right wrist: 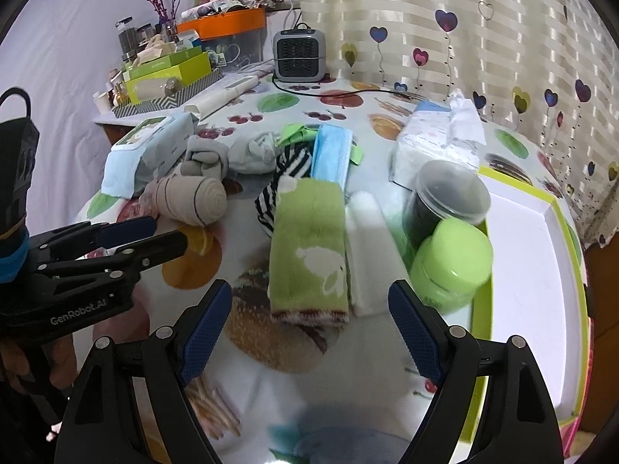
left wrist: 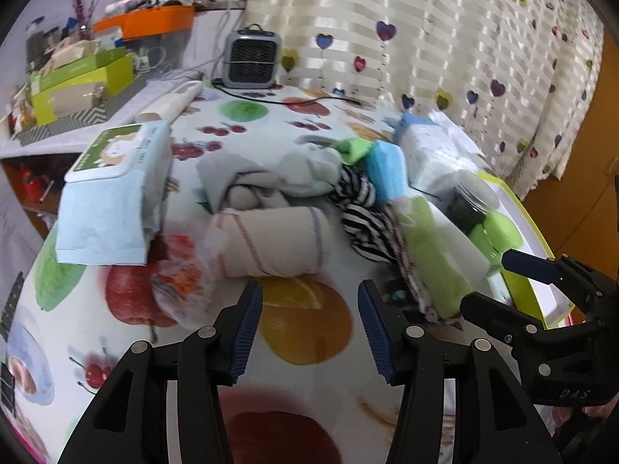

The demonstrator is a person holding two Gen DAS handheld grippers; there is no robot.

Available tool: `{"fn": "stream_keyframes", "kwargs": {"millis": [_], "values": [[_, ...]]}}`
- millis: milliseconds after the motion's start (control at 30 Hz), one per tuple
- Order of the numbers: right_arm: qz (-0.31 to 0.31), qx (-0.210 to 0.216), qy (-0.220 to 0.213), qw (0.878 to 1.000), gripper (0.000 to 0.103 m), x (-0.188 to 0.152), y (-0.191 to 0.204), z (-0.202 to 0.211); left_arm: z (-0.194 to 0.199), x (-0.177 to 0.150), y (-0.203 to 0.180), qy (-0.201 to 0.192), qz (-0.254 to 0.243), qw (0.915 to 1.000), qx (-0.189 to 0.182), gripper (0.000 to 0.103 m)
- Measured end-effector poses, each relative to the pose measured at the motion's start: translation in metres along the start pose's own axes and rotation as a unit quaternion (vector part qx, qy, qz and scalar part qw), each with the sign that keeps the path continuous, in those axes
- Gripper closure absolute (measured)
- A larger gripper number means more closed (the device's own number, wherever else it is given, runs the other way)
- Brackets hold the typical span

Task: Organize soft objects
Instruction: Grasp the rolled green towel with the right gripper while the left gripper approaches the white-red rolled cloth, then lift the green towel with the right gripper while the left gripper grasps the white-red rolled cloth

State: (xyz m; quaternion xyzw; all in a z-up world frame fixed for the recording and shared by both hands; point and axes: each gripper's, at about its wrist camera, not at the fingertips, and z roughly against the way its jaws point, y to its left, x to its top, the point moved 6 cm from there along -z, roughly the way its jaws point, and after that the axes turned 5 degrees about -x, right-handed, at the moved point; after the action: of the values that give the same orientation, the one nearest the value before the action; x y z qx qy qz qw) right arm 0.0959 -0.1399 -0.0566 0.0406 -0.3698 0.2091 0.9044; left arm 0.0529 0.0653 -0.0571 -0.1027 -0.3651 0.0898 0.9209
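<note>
Beige rolled bandage (left wrist: 271, 241), lying just ahead of the open, empty left gripper (left wrist: 309, 324) on the fruit-print cloth (left wrist: 305, 324), looks light and squashy, best pinched across its middle; right gripper (right wrist: 309, 328) also open and empty, near green towel (right wrist: 307, 247).

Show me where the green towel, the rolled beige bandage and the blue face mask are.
green towel (right wrist: 307, 247), right wrist view, middle of its top face
rolled beige bandage (left wrist: 271, 241), left wrist view, middle of the roll
blue face mask (right wrist: 330, 154), right wrist view, its pleated centre

Grey heater (right wrist: 301, 55) by heart-print curtain (right wrist: 483, 38); orange tray (right wrist: 228, 23) on side shelf
</note>
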Motion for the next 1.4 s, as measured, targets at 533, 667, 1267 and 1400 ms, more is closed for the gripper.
{"fn": "stream_keyframes", "kwargs": {"millis": [533, 667, 1267, 1400], "values": [[0.029, -0.005, 0.041, 0.999, 0.052, 0.011, 0.01, -0.053, -0.014, 0.017, 0.035, -0.005, 0.022, 0.9997, 0.013, 0.045], [0.032, -0.004, 0.038, 0.999, 0.06, 0.011, 0.01, -0.052, -0.017, 0.019, 0.035, -0.007, 0.021, 0.9997, 0.006, 0.039], [0.011, 0.027, -0.001, 1.0, 0.064, 0.014, 0.009, -0.012, -0.04, 0.021, 0.025, 0.004, 0.01, 0.9999, -0.004, 0.035], [0.008, 0.026, -0.004, 1.0, 0.064, 0.013, 0.008, -0.008, -0.047, 0.02, 0.026, 0.01, 0.011, 0.9999, 0.001, 0.035]]}}
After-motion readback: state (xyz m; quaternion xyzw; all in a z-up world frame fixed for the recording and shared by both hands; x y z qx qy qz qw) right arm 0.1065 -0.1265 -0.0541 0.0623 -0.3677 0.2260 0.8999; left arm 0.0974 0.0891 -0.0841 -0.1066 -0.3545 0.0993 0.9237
